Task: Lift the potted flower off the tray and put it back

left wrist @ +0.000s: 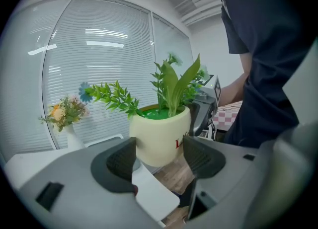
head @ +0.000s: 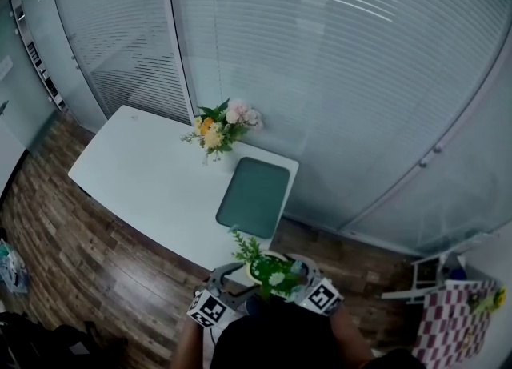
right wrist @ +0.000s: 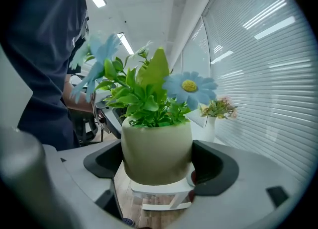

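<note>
Holding potted flower (head: pixel 272 268) above table (head: pixel 152 175) corner: left gripper (left wrist: pixel 159 156), right gripper (right wrist: pixel 157 161).

Cream pot (left wrist: pixel 159 136), dk-grn tray (head: pixel 254 197), wht table (head: pixel 144 175)

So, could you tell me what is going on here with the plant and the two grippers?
A person is holding the potted flower with two handheld grippers: the left gripper and the right gripper are each shut on its pot, from opposite sides. It is held in the air close to the person's body, past the near edge of the white table. The green tray on that table is bare, so the plant is not yet back. A vase of flowers stands beyond the tray.
</note>
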A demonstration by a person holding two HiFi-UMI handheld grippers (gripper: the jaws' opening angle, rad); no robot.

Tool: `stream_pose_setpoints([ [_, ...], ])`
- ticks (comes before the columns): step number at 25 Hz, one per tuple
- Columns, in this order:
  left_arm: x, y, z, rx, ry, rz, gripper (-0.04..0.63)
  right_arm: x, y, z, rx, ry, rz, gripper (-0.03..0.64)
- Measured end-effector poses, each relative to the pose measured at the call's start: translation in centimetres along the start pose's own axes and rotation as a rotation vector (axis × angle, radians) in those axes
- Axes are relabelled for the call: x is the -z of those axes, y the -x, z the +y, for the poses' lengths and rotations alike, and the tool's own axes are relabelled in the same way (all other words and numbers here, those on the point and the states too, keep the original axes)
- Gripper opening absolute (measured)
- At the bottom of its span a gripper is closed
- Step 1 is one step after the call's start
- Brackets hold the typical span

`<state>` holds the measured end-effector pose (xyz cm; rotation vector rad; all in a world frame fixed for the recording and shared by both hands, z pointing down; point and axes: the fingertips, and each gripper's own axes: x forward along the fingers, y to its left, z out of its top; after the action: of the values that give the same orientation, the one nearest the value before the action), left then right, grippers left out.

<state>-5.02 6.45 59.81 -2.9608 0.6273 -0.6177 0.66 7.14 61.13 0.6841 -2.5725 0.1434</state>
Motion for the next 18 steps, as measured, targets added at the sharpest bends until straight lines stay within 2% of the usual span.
stream_pose_setpoints([
  [12, 0.8, -0.8, 2.3, -0.019, 0.021, 0.021, 0.293, -0.5, -2.1, -1.9, -0.013, 0.034, -0.041, 0.408],
  [18, 1.3, -2.3, 4.2, -0.031, 0.034, 0.033, 0.293, -0.3, -3.1, -4.3, -0.029, 0.065, -0.027, 0.408],
])
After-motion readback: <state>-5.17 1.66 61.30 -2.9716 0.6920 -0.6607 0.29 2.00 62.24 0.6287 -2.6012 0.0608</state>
